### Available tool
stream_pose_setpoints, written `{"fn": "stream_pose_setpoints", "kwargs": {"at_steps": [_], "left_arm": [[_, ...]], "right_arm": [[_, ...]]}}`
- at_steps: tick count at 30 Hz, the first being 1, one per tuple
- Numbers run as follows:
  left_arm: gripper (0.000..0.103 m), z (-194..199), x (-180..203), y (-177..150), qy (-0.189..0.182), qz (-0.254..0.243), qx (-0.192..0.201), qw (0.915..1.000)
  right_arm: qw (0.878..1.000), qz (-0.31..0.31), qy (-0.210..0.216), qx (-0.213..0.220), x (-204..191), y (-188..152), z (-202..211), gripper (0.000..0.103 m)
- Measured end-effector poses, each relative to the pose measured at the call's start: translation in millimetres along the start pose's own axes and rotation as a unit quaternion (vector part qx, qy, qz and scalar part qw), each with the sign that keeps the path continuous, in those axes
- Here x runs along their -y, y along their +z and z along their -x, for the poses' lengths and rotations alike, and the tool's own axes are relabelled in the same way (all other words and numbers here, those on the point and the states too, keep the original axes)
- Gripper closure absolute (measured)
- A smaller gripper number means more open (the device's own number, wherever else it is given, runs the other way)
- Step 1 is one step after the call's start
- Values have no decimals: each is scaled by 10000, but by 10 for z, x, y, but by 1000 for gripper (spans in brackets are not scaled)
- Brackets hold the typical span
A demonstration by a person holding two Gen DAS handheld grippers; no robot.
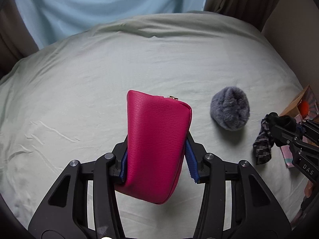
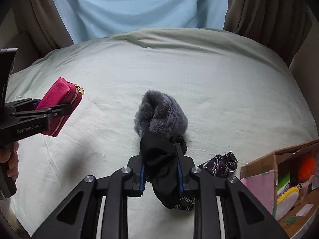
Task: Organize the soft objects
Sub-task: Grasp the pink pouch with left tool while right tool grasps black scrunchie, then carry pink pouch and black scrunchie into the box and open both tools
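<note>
My left gripper [image 1: 157, 155] is shut on a pink leather zip pouch [image 1: 157, 145] and holds it above the pale green bed sheet [image 1: 99, 79]. The pouch also shows at the left of the right wrist view [image 2: 59, 103]. My right gripper [image 2: 160, 157] is shut on a black patterned fabric scrunchie [image 2: 161, 159], lifted off the sheet; it shows in the left wrist view [image 1: 263, 145] too. A grey furry soft item [image 1: 230, 108] lies on the bed, just beyond the right gripper [image 2: 161, 115].
An open cardboard box [image 2: 259, 163] stands at the bed's right edge, holding a yellow brush [image 2: 288, 200], an orange fluffy item [image 2: 308, 165] and pink packaging. Another patterned dark cloth [image 2: 221, 164] lies beside it. Blue and brown curtains hang behind the bed.
</note>
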State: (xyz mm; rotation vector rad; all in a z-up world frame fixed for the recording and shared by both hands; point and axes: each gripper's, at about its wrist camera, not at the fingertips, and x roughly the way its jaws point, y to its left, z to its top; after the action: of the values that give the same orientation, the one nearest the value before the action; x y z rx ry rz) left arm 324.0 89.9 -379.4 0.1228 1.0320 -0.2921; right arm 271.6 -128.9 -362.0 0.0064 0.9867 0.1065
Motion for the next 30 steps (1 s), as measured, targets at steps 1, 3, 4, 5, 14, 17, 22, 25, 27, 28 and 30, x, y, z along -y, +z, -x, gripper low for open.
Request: {"fn": "stream_pose_setpoints", "kwargs": {"at_steps": [1,3,4,5,14,17,22,25,27,28,30], "left_arm": [[60,109,36,15,-3,6,31,10000],[60,339,132,42,-19,40,98,9999],[60,454,187,61,-38,51,137,9999],[60,564,243,69,-51,54,179,9998],[60,1504,1064,131,-161,264,431,9986],[60,1749,1394,126,-177,432,484,9977],[60,1976,1997,131,-308,731,526,9955],[60,2004,2411,146,-393,764,512,9950],[60,1990,2690,168,-439,762,494,9949],[60,1975,2830,185,-471,776,489,9947],[60,1923,3091,216,-532,799,446,9944]], "right_arm": [[10000,-34,20,43,-12,18,104,81],[9998,-114,59,163,2,56,343,81],[9996,-147,73,217,8,76,461,81],[9994,-183,95,273,25,96,588,81],[9974,-354,260,577,409,124,1562,81],[9971,-346,287,622,673,105,1863,81],[9971,-282,212,667,1178,49,2266,81],[9976,-276,124,628,1549,0,2446,81],[9977,-316,104,583,1822,-41,2524,81],[9978,-333,101,563,1929,-64,2547,81],[9982,-348,68,473,2197,-105,2593,81]]}}
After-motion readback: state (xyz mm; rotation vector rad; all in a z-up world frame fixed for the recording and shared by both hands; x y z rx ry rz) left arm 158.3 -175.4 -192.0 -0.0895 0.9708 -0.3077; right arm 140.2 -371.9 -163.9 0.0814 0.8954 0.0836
